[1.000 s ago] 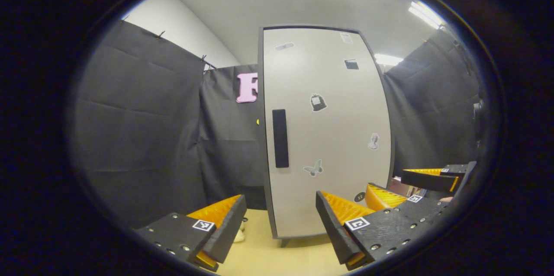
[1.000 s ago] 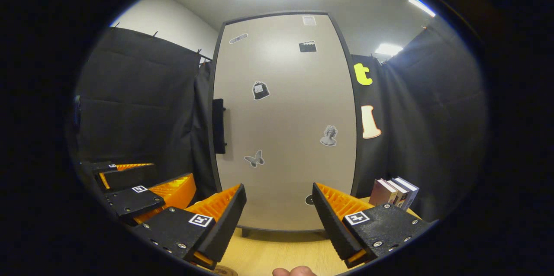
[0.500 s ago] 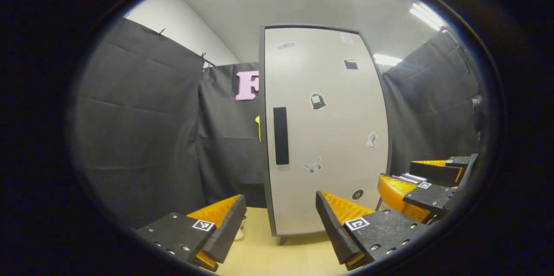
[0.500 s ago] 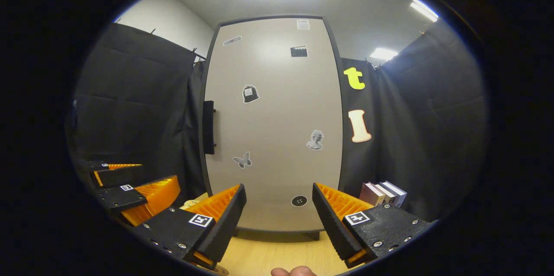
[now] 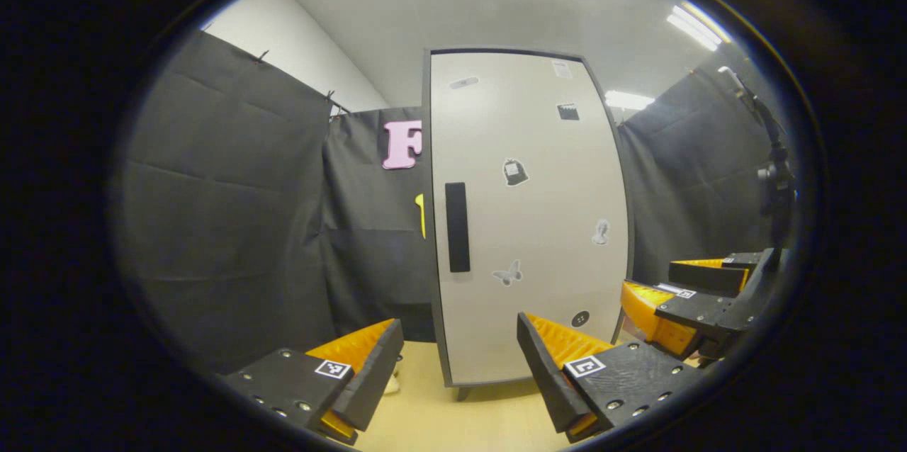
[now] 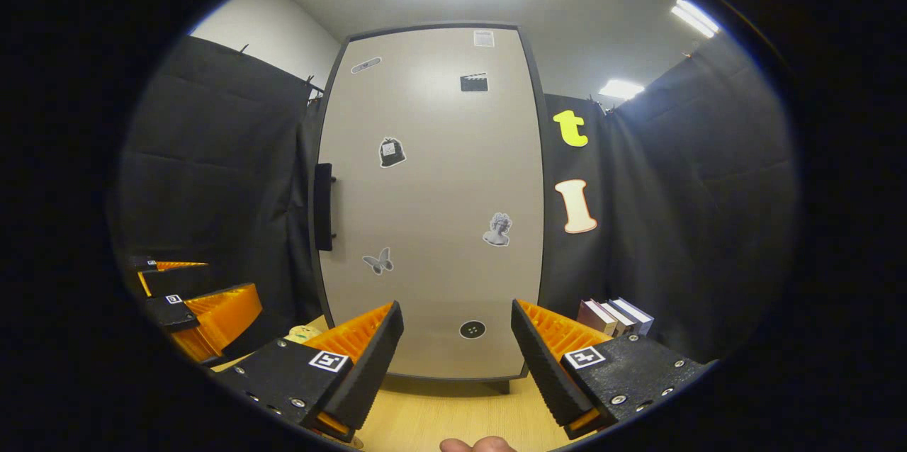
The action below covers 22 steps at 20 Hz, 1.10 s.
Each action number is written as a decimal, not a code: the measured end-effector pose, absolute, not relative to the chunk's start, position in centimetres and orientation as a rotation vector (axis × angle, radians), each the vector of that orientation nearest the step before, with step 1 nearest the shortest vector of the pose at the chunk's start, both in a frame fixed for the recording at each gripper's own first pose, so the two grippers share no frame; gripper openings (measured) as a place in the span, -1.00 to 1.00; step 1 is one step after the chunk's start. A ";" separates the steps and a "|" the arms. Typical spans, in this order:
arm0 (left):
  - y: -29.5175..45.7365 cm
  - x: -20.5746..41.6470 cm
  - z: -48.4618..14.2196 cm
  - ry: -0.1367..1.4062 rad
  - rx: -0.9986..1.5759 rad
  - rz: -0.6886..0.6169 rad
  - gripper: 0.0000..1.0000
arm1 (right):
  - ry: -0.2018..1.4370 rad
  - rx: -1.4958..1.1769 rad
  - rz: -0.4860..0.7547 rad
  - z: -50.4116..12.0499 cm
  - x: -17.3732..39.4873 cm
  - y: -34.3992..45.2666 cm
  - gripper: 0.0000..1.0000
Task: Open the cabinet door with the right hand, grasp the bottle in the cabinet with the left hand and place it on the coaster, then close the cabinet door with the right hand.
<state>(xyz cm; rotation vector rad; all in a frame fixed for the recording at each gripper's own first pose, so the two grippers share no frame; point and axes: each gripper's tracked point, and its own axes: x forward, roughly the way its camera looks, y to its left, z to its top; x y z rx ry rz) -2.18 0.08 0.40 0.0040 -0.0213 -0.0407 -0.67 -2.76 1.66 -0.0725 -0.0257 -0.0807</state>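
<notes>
Because the door is not yet opened, the move depends on where the handle lies from the right gripper, whose ridged, wedge-shaped fingers stand spread and empty above the pale wooden tabletop. The left gripper is also spread, holding nothing. Beyond them stands the tall cabinet with its smooth, matt, light grey door, closed and dotted with small stickers. Its long black bar handle is upright on the door's left edge, so it lies up and to the left of the right gripper, farther away. The bottle is presumably behind the door. Far right, some books stand by the cloth.
</notes>
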 end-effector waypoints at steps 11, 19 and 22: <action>0.8 -3.7 0.3 -0.020 0.018 -0.049 0.86 | 0.006 -0.045 -0.060 1.7 3.2 -3.0 0.89; 1.2 -8.5 -0.3 -0.009 0.013 -0.064 0.86 | -0.030 -0.042 0.034 5.7 7.8 3.2 0.89; 1.6 -10.3 -1.6 0.013 0.014 -0.058 0.94 | -0.004 -0.043 0.099 5.8 10.1 7.8 0.83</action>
